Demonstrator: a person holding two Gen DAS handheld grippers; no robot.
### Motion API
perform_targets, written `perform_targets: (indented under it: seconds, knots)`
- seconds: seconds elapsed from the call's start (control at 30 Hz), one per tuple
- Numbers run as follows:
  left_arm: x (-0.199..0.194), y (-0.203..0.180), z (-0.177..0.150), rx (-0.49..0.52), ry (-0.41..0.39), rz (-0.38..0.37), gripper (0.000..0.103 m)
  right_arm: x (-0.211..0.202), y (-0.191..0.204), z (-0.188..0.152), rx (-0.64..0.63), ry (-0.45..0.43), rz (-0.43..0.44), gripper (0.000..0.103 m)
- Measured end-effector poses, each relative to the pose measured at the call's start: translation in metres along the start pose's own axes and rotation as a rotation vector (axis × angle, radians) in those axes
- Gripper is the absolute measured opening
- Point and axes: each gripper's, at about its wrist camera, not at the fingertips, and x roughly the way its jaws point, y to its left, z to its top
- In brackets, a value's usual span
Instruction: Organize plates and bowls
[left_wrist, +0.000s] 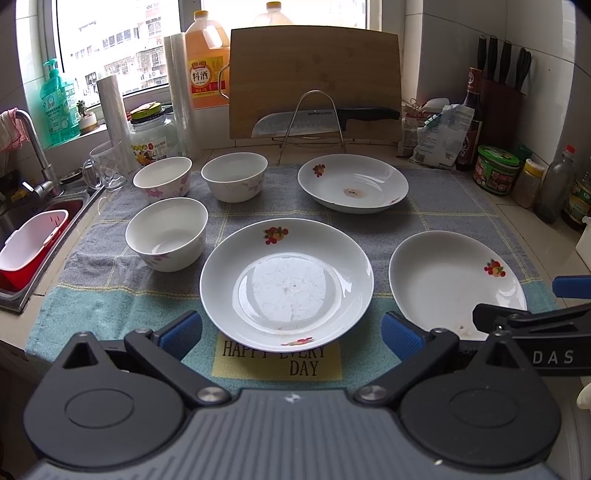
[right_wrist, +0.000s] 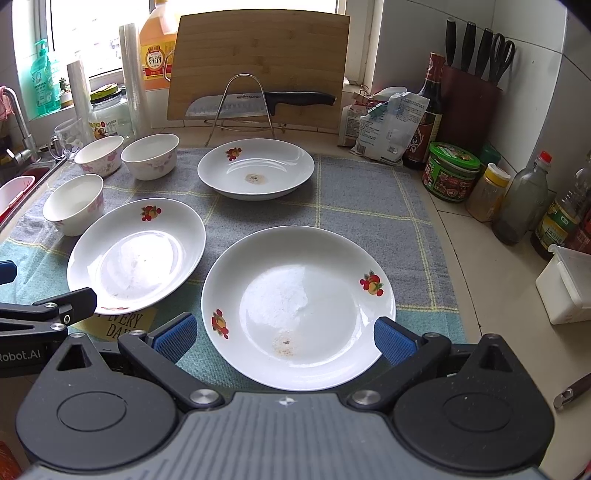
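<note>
Left gripper: jaws spread wide, nothing between them, hovering low at the bottom of the left wrist frame, straddling the near rim of the centre plate without visibly touching it. Right gripper: also wide open, empty, at the bottom of the right wrist frame; its blue pads sit just beside the near edge of the right plate, contact unclear.

Everything sits on a grey-and-teal checked towel on the counter.
- Centre plate: frame centre in left view, fruit print on rim, covering part of the yellow "HAPPY EVERY DAY" patch.
- Right plate: lower right in left view, apart from the centre plate.
- Far plate: upper centre-right, brownish stain in the middle, well apart from the other two.
- Three floral bowls, all upright, unstacked: near bowl at left-centre beside the centre plate, back-left bowl and back-right bowl side by side behind it.

Background: cutting board upright at top centre, knife on a wire rack in front of it. Sink at left edge. Jars and bottles at right edge.
</note>
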Motion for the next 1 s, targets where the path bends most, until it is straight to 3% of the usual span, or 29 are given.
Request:
perform_targets:
  seconds: [0.83, 1.0]
  knots:
    - [-0.009, -0.009, -0.002, 0.016, -0.035, -0.038, 0.102, -0.010, -0.012, -0.007, -0.023, -0.066, 0.038, 0.103]
    - [-0.013, -0.007, -0.002, -0.016, -0.073, -0.046, 0.102, -0.011, -0.017, -0.011, -0.033, -0.077, 0.056, 0.103]
